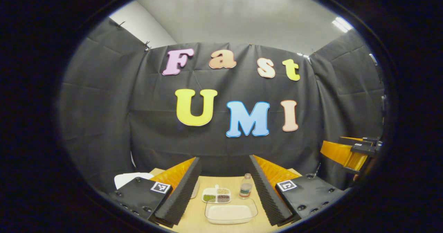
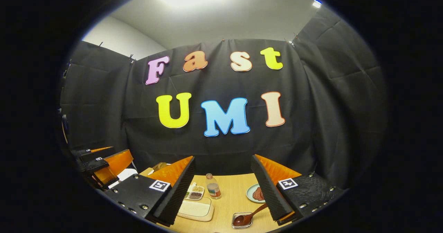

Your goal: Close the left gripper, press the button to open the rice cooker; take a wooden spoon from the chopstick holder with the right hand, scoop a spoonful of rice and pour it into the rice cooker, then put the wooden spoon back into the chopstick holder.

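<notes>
Rice cooker: prob. the white rounded shape at the surface's far left edge in the left gripper view, mostly hidden behind the tong finger, so I can't tell if its lid is up or down. Can't make out the chopstick holder for sure. A brown spoon lies with its bowl in a small glass dish near the right tongs, handle angled up to the right. Whether it's the task's wooden spoon is unclear.

The clear rice tray sits full and level at centre front. Behind it are a divided dish of beans and a small bottle, with a plate off to the right.

Left tongs are apart, holding nothing, raised and pointing at the wall. Right tongs are likewise apart and empty, level with them.

Step, as a judgement: both hands are parked clear of the things, which fits either the stage ahead of the button press or the stage after the spoon goes back. If the former, the press needs the left fingers brought together and aimed at the cooker's button.
</notes>
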Tool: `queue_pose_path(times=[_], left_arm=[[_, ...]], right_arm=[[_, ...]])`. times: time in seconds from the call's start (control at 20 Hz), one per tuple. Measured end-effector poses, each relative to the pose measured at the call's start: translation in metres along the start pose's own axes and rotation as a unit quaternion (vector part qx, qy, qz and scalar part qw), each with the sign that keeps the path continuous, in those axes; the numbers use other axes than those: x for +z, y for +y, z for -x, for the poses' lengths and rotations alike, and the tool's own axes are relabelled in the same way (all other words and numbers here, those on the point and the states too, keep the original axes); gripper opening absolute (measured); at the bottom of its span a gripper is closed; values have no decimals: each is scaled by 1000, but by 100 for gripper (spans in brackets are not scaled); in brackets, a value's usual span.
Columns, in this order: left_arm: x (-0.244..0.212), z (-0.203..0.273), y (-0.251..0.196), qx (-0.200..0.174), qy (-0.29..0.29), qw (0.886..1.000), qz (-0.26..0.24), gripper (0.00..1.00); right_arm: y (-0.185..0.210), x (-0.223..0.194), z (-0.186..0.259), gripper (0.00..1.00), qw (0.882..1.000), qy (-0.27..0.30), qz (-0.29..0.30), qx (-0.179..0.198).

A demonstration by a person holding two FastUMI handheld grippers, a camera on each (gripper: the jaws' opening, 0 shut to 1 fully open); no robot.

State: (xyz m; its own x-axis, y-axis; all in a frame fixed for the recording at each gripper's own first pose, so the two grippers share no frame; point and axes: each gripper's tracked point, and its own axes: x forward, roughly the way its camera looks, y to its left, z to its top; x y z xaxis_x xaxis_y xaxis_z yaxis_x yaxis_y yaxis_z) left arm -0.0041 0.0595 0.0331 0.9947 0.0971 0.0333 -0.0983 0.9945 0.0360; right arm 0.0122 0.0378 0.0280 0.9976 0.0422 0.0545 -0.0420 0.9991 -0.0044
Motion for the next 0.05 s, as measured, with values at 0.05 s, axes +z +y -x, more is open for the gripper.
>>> queue_pose_path(times=[0.05], left_arm=[[-4, -1, 2, -2, 4, 1000, 0, 100]], right_arm=[[1, 0, -1, 98, 1000, -1, 1, -2]])
